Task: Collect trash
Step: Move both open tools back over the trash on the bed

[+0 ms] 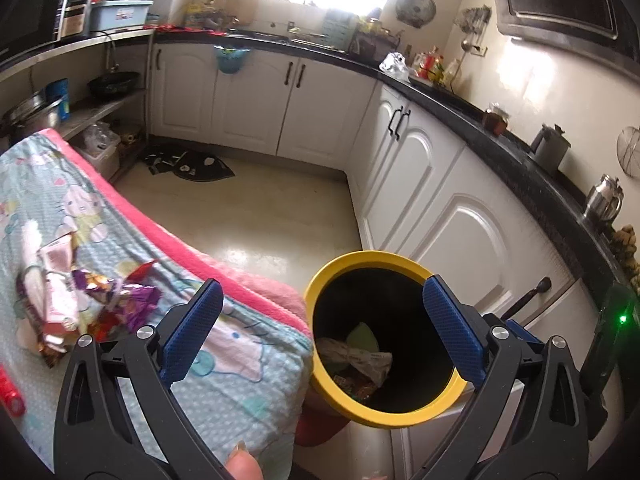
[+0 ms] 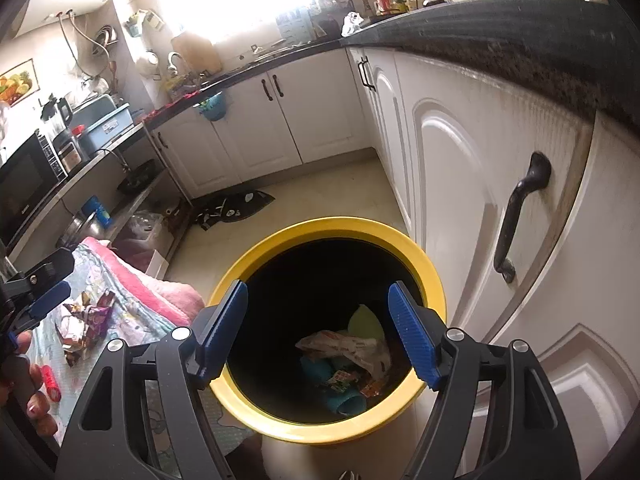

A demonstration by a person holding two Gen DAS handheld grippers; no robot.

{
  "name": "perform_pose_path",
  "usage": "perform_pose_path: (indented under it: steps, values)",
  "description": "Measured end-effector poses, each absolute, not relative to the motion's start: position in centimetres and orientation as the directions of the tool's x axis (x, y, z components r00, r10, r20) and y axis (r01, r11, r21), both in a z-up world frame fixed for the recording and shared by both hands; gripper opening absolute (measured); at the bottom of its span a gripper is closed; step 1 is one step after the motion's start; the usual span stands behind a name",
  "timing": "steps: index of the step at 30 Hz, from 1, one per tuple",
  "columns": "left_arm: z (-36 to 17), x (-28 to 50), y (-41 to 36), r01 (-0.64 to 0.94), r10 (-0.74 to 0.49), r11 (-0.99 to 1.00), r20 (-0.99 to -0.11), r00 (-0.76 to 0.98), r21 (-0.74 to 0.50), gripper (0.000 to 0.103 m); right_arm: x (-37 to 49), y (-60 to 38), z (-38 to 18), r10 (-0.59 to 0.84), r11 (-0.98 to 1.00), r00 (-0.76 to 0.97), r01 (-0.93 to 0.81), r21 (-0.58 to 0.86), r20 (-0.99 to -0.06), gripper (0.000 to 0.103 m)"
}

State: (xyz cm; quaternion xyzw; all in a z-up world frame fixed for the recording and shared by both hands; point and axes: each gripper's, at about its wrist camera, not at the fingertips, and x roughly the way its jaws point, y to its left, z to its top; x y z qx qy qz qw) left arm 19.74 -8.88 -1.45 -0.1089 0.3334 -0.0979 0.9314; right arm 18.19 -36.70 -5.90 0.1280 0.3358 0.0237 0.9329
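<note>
Because both our grippers hang over the yellow-rimmed bin (image 2: 434,276), which fills the lower middle of the right wrist view, we read this as the drop-off point of the task. Our right gripper (image 2: 318,334) points straight down its mouth with the jaws apart and nothing between the pads; crumpled wrappers (image 2: 352,354) lie at the bottom of the bin. Our left gripper (image 1: 322,330) is spread wide and empty too — its right finger overlaps the bin's rim at the lower middle of the left wrist view, its left finger sits over the patterned cloth (image 1: 224,368). More trash waits there: a heap of foil wrappers (image 1: 100,304) lies at the left edge of that frame, well apart from the bin. We judge the bin stands beside the cloth-covered surface so that each carry is short — the next grab belongs at that heap.
</note>
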Motion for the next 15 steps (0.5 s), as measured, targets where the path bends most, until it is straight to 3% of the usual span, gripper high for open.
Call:
perform_pose_path:
  steps: [15]
  values:
    - [0.4, 15.8, -4.6, 0.033, -0.195, 0.957, -0.553, 0.810, -0.289, 0.092, 16.6, -34.6, -3.5, 0.171, 0.970, 0.802, -0.034, 0.242, -0.573, 0.071]
